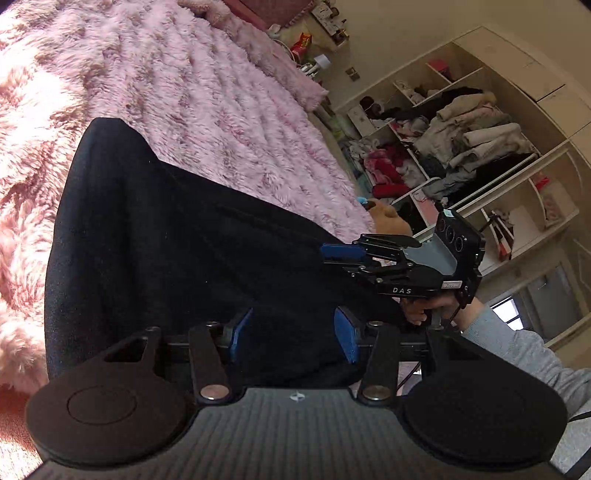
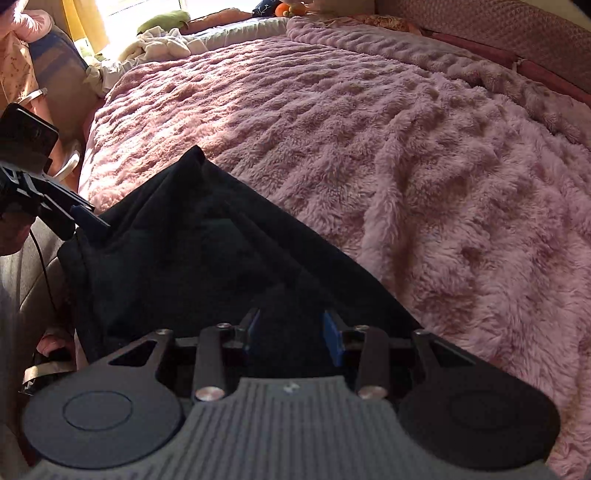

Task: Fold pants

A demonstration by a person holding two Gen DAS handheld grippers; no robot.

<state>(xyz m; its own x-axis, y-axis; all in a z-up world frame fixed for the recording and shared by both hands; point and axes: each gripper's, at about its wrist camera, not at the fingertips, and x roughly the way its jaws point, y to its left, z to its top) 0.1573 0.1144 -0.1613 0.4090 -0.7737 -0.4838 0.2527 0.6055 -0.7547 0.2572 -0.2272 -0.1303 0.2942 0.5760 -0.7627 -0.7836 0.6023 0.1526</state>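
the black pants [image 1: 166,240] lie folded on the pink blanket [image 1: 184,74], flat for the next fold; i hold my left gripper [image 1: 291,336] and right gripper [image 2: 293,332] part-open over them, gripping nothing.

A bedroom: fluffy pink bedspread [image 2: 406,155], clothes-stuffed wardrobe shelves [image 1: 461,122].

We see a bed [image 2: 406,155] covered by a shaggy pink blanket [image 1: 192,92], its pile combed into wavy ridges. Directly on the blanket lie the black pants [image 1: 166,240] — folded into a thick, dark slab near the closer edge, one corner pointing out across the pink pile. Along the bed's far edge we make out a crumpled pale cloth [image 2: 162,44] and a green item [image 2: 162,22] — too small to identify.
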